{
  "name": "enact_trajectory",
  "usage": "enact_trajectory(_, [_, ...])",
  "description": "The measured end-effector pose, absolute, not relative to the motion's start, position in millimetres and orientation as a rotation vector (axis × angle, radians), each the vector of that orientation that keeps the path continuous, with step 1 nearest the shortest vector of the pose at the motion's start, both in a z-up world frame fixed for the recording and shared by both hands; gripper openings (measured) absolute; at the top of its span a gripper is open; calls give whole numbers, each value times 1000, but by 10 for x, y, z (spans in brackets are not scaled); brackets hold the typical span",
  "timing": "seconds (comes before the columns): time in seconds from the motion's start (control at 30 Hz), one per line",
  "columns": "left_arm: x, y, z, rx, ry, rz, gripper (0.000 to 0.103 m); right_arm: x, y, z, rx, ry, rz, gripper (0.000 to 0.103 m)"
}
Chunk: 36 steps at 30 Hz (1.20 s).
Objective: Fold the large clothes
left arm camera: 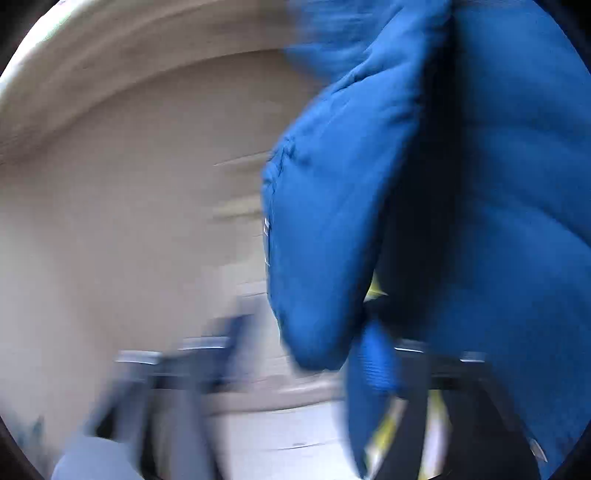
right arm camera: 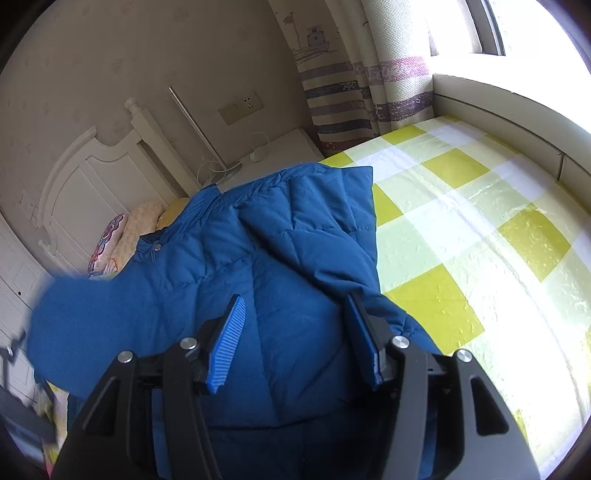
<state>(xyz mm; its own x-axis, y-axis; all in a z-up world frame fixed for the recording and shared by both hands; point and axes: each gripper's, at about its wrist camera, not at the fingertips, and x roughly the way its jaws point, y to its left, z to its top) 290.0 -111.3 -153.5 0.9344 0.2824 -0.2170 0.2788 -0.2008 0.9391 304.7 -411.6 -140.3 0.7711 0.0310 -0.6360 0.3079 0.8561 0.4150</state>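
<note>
A puffy blue quilted jacket (right arm camera: 236, 266) lies on a bed covered by a yellow-and-white checked sheet (right arm camera: 480, 229), its right edge leaving wide open sheet toward the window side. The right tongs (right arm camera: 295, 306) stand apart above the jacket, clamping nothing. In the left wrist view, badly blurred, the left tongs (left arm camera: 295, 332) are spread wide, one finger behind a hanging jacket fold; whether it is gripped is unclear.

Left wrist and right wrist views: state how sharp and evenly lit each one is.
Left wrist view: heavy motion smear, blue jacket in dim, flat light. Right wrist view: sharp, glare whitening the window and washing out the checked bedsheet; both bulge at the edges.
</note>
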Motion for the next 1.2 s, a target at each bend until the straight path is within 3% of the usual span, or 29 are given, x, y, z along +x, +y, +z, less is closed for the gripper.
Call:
enact_trajectory(0.17, [2713,-926,-1157,1509,595,-212,99,3059,-4117,-1406,525,682,-160,56])
enact_trajectory(0.3, [3056,-811,-331,818,674,-313,99,3062,-4100,-1393,510,687,-168,56])
enact_trajectory(0.37, [3297,-700,-210,522,713,-307,99,3058,-4091,-1389,505,687,-171,56])
enact_trajectory(0.57, [4086,-523,-724,-74,924,-208,99,3040,-4086,-1381,502,684,-175,56])
enact_trajectory(0.63, [4122,-547,-991,-158,973,-197,99,3038,-4094,-1383,503,684,-174,56])
enact_trajectory(0.73, [4046,-805,-1198,21,882,-127,99,3030,-4094,-1377,498,680,-181,56])
enact_trajectory(0.97, [4080,-909,-1231,43,866,-148,99,2924,-3737,-1117,283,591,-252,56])
enact_trajectory(1.1, [4032,-773,-1175,11,844,-158,99,3200,-3155,-1238,9,737,-154,75])
enact_trajectory(1.13, [4001,-719,-1151,-5,837,-163,99,3332,-3051,-1394,-57,843,-157,75])
enact_trajectory(1.2, [3988,-660,-1135,-45,829,-179,99,3404,-3057,-1427,-64,877,-170,79])
